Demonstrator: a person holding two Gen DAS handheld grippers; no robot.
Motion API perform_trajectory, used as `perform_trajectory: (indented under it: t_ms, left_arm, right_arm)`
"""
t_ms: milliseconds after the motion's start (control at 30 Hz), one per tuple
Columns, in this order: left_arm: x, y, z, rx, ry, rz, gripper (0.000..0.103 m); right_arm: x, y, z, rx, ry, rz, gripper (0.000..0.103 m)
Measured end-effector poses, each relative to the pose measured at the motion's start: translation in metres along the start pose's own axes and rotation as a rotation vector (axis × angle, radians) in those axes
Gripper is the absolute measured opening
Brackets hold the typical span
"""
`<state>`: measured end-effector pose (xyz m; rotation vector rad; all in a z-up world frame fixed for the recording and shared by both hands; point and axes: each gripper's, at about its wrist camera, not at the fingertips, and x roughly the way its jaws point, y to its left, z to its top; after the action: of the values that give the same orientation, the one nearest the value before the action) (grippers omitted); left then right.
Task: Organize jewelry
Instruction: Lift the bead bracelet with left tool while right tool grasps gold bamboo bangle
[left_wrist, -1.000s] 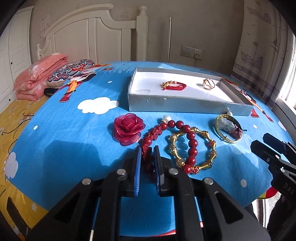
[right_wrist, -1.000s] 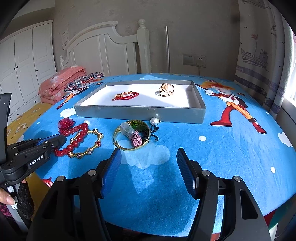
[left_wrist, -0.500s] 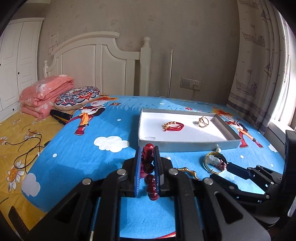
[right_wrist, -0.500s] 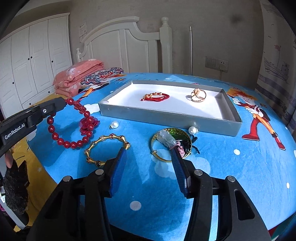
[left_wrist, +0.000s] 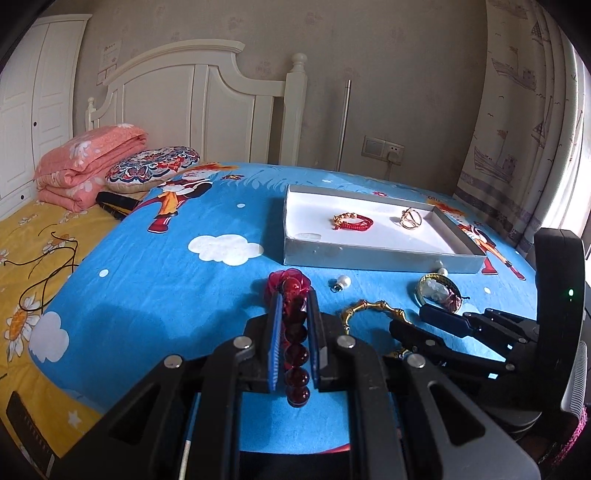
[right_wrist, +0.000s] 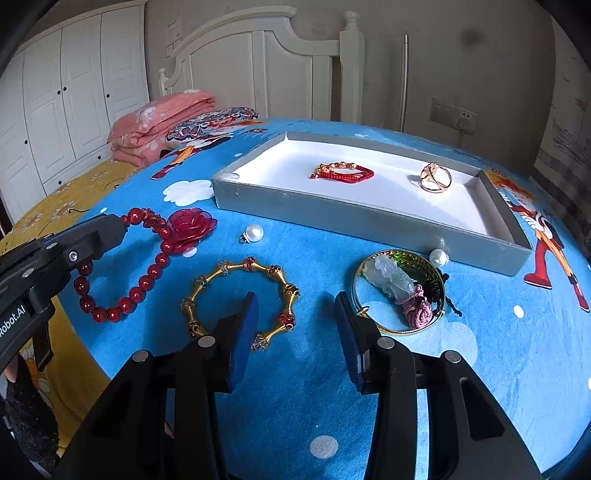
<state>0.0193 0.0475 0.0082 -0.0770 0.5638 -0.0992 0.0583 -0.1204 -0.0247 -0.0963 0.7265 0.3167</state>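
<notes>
My left gripper (left_wrist: 294, 299) is shut on a red bead bracelet (left_wrist: 295, 347) and holds it lifted above the blue bedspread; in the right wrist view the bracelet (right_wrist: 144, 282) hangs from the left gripper (right_wrist: 110, 227). My right gripper (right_wrist: 295, 306) is open, its jaws around the near side of a gold bamboo-style bangle (right_wrist: 240, 299). A grey tray (right_wrist: 369, 216) holds a red cord bracelet (right_wrist: 343, 172) and a gold ring (right_wrist: 436, 181).
A red rose brooch (right_wrist: 190, 227), two pearl pendants (right_wrist: 254, 233) (right_wrist: 438, 257) and a gold ring-shaped dish with a jade charm (right_wrist: 399, 291) lie on the bedspread in front of the tray. Folded pink blankets (left_wrist: 88, 166) and a patterned pillow (left_wrist: 153, 171) lie at the far left.
My left gripper closed on the red bead bracelet and lifted it off the bedspread. My right gripper moved left and down over the gold bangle.
</notes>
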Motion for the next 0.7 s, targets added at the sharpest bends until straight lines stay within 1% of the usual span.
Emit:
perform_trajectory:
  t_ms: [33, 67, 200, 300, 367, 467, 500, 533, 600, 700]
  left_arm:
    - [0.0, -0.001, -0.001, 0.002, -0.001, -0.001, 0.013]
    - [0.0, -0.002, -0.001, 0.004, -0.002, -0.001, 0.013]
    - [0.0, -0.002, -0.002, 0.002, 0.001, -0.002, 0.013]
    - [0.001, -0.002, -0.003, 0.001, 0.004, -0.004, 0.013]
    - [0.001, -0.003, -0.004, 0.004, 0.006, -0.006, 0.013]
    - [0.001, -0.005, -0.005, 0.009, 0.008, -0.009, 0.013]
    - [0.002, -0.005, -0.005, 0.01, 0.009, -0.011, 0.013]
    - [0.002, -0.006, -0.005, 0.011, 0.009, -0.013, 0.013]
    - [0.001, -0.007, -0.005, 0.016, 0.007, -0.016, 0.013]
    - [-0.002, -0.01, -0.004, 0.025, -0.003, -0.019, 0.013]
  right_arm:
    - [-0.001, -0.002, -0.001, -0.002, 0.001, -0.014, 0.014]
    - [-0.002, -0.005, -0.002, -0.001, 0.0, -0.026, 0.011]
    - [-0.005, -0.012, -0.005, 0.003, 0.0, -0.052, 0.011]
    - [-0.005, -0.015, -0.005, 0.02, -0.002, -0.06, 0.013]
    - [-0.005, -0.014, -0.005, 0.016, -0.001, -0.065, 0.015]
    - [-0.005, -0.012, -0.006, -0.001, -0.006, -0.072, 0.014]
    - [-0.006, -0.01, -0.006, -0.011, -0.011, -0.065, 0.01]
    - [-0.006, -0.008, -0.007, -0.018, -0.018, -0.069, 0.01]
    - [-0.008, -0.011, -0.008, -0.004, -0.029, -0.051, 0.01]
    - [-0.019, -0.015, -0.007, 0.018, -0.08, -0.047, 0.01]
